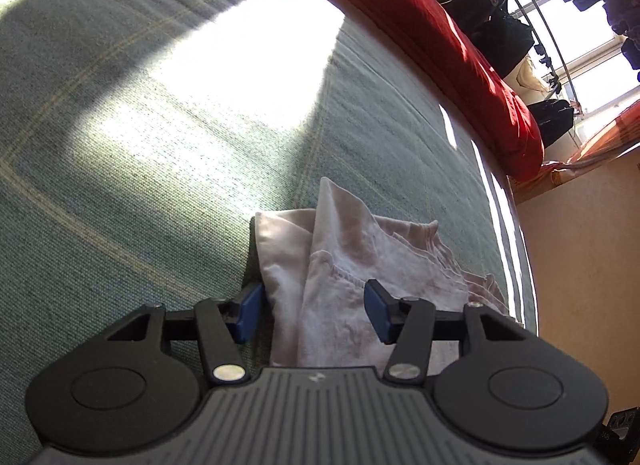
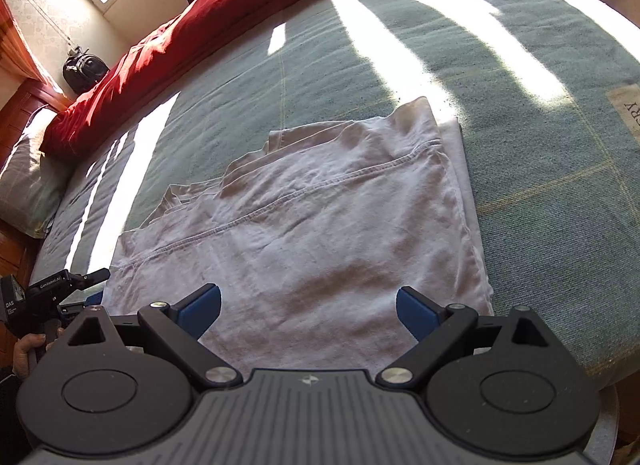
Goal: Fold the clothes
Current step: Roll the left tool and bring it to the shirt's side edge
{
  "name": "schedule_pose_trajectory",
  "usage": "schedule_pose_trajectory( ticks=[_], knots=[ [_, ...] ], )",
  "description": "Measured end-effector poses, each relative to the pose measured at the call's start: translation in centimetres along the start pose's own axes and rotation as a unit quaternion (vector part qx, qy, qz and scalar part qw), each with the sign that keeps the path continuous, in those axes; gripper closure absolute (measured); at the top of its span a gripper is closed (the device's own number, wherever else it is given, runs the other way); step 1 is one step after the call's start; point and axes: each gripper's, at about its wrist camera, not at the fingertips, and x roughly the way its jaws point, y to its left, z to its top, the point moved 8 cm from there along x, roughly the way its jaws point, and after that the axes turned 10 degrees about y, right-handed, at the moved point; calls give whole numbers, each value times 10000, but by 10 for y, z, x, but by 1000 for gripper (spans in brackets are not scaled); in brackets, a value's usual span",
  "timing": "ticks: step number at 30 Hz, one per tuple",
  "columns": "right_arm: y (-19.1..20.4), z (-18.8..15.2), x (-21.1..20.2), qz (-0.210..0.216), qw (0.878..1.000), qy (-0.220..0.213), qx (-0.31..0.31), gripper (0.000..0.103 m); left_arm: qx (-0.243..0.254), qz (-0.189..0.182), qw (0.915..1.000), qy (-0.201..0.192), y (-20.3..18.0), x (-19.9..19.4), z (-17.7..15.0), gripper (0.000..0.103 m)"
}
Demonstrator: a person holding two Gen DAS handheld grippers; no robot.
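Note:
A pale pink-white garment lies partly folded on the green bedspread, with a stitched hem running across it. My right gripper hovers open over its near edge, nothing between the blue pads. In the left wrist view the same garment shows as a bunched end with a raised fold. My left gripper straddles that end, half open, its left pad at the cloth's edge and its right pad over the cloth. The pads do not visibly pinch it.
A red quilt runs along the bed's far side, with a pillow at the head. The bed's edge drops to a bare floor. Dark bags and hanging clothes stand by the window. A hand holds the left tool.

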Motion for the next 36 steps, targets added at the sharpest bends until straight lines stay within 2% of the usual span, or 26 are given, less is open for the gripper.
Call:
schedule_pose_trajectory(
  ticks=[4,9,15,18,22,26,29,34,36],
  knots=[
    [5,2,2,-28,10000,11,-44,6,-71,-149,9998,111,0,6,4,50],
    [10,2,4,-26,9999,34,-109,5,-112,-254,9990,355,2,-3,-21,52],
    [10,1,8,-7,9999,102,-127,5,-301,-775,9951,530,9,-6,-53,51],
    [9,1,10,-40,9998,142,-141,5,-415,-903,9936,530,13,0,-44,53],
    [10,5,10,-90,9998,130,-144,5,-403,-906,9937,530,13,18,-13,66],
    [14,8,11,-119,9997,128,-184,5,-296,-953,9932,604,9,28,-2,67],
    [18,9,14,-115,9995,158,-234,5,-223,-980,9926,682,9,22,-15,69],
    [23,8,18,-70,9991,242,-332,5,-195,-1261,9880,870,11,12,-50,69],
    [24,7,21,-50,9990,281,-350,5,-175,-1235,9882,892,14,13,-52,75]
  ],
)
